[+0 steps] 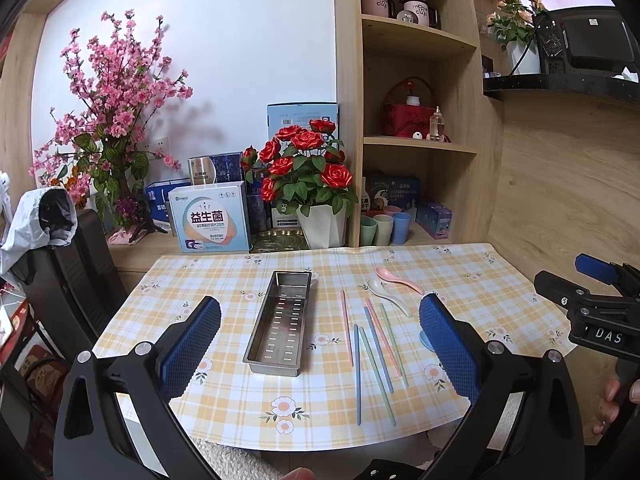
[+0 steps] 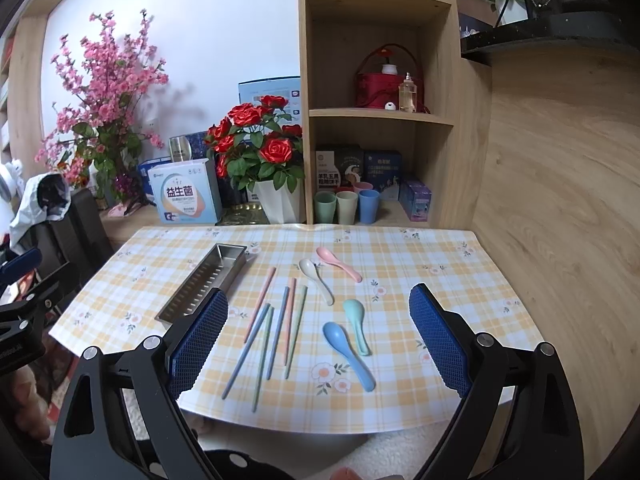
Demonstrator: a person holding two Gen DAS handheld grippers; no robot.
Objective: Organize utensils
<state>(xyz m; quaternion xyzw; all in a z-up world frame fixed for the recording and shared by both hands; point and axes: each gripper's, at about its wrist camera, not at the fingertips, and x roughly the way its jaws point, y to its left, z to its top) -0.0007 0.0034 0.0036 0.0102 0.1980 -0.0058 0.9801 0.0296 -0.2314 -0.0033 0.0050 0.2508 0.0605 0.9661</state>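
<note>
A steel perforated tray (image 1: 280,320) lies empty on the checked tablecloth (image 1: 500,280), also in the right wrist view (image 2: 200,284). Right of it lie several pastel chopsticks (image 1: 374,344) (image 2: 276,324). A pink spoon (image 2: 338,262), a white spoon (image 2: 316,280), a green spoon (image 2: 356,322) and a blue spoon (image 2: 348,354) lie further right. The pink spoon (image 1: 400,280) and white spoon (image 1: 388,296) show in the left wrist view too. My left gripper (image 1: 320,354) is open and empty above the table's near edge. My right gripper (image 2: 318,352) is open and empty, above the near edge.
A white pot of red roses (image 1: 304,176), boxes (image 1: 210,220) and a pink blossom plant (image 1: 108,120) stand behind the table. Three cups (image 2: 346,206) sit on the lowest shelf. A chair with a jacket (image 1: 44,220) is at the left. A wooden wall (image 2: 560,200) bounds the right.
</note>
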